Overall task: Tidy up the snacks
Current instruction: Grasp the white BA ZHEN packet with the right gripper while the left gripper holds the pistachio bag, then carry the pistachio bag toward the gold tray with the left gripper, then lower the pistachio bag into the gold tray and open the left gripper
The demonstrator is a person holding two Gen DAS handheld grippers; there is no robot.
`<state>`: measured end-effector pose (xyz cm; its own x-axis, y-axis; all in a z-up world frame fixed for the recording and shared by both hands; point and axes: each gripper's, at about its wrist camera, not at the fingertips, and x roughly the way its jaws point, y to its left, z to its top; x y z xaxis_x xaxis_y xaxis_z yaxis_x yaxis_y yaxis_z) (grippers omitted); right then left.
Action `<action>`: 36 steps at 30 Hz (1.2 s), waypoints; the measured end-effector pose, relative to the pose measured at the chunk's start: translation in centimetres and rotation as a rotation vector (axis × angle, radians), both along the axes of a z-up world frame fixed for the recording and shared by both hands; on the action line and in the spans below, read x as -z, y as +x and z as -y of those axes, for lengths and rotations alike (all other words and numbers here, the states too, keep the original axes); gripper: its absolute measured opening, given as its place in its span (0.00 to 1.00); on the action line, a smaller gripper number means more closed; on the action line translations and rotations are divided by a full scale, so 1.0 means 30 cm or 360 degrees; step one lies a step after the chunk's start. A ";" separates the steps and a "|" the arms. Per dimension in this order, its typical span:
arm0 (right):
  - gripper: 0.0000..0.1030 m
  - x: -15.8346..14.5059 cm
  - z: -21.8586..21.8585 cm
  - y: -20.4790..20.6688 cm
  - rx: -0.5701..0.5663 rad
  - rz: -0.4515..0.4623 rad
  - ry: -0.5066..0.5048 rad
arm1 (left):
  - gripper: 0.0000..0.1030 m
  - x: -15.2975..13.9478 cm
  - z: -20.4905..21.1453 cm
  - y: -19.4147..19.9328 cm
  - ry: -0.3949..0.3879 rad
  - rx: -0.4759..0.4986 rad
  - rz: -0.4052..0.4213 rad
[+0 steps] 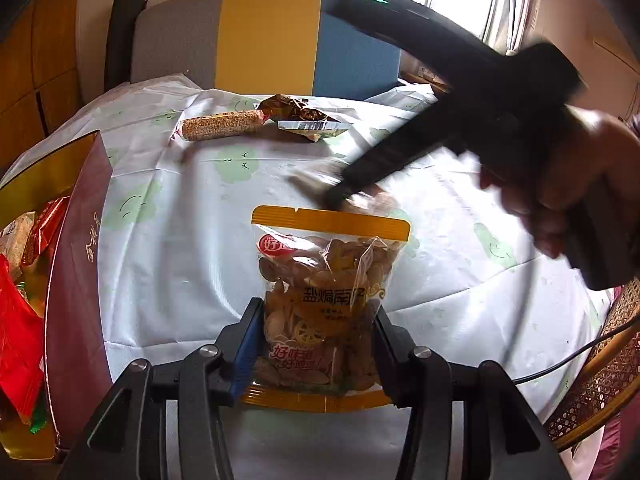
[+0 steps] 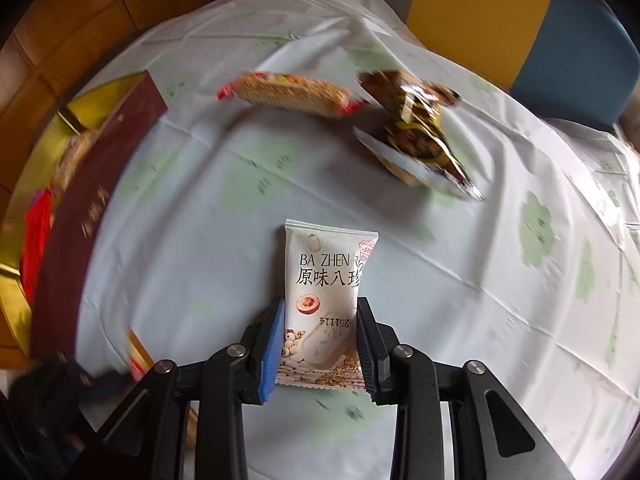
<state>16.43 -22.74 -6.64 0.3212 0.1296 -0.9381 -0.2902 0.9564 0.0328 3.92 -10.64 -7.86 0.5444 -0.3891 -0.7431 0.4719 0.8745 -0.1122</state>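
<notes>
1. Clearly, the left tool [image 1: 316, 344] is about half open and grips a clear bag of nuts [image 1: 328, 300] by its lower half, its pads pressing on both side edges.
2. The right tool [image 2: 320, 344] is nearly closed on a small white packet [image 2: 326, 304], which stands between its pads with both long edges touching them.
3. From the left wrist view, the right tool [image 1: 340, 196] reaches down to the counter [image 1: 180, 240] just beyond the top of the bag of nuts, blurred, with a hand [image 1: 560, 184] around its grip.
4. The bag of nuts is see-through with a yellow band at top and bottom; pale brown nuts in the shell fill it, and a red round logo and dark Chinese writing sit on its front.
5. The white packet reads "BA ZHEN" above large Chinese characters, with a red stamp at its top corner and printed digits lower down.
6. A dark red box [image 1: 76, 260] with a gold lining stands at the left edge of the counter, holding red and other wrapped snacks; gold characters run along its side.
7. Farther back on the white cloth with green patches lie a cracker roll [image 1: 222, 124] and, just beside it, a brown and gold packet [image 1: 304, 118].
</notes>
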 end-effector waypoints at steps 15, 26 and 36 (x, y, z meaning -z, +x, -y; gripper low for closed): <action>0.35 0.037 0.178 -0.236 0.0026 0.0066 -0.0045 | 0.49 -0.012 0.019 0.008 0.0078 -0.0029 -0.0028; 0.35 0.041 0.139 -0.244 -0.0025 0.0098 -0.0107 | 0.46 -0.206 -0.139 0.036 -0.0115 -0.0179 -0.0092; 0.35 0.037 0.144 -0.239 -0.0015 0.0095 -0.0104 | 0.46 -0.366 -0.618 0.232 -0.0316 -0.0677 -0.0159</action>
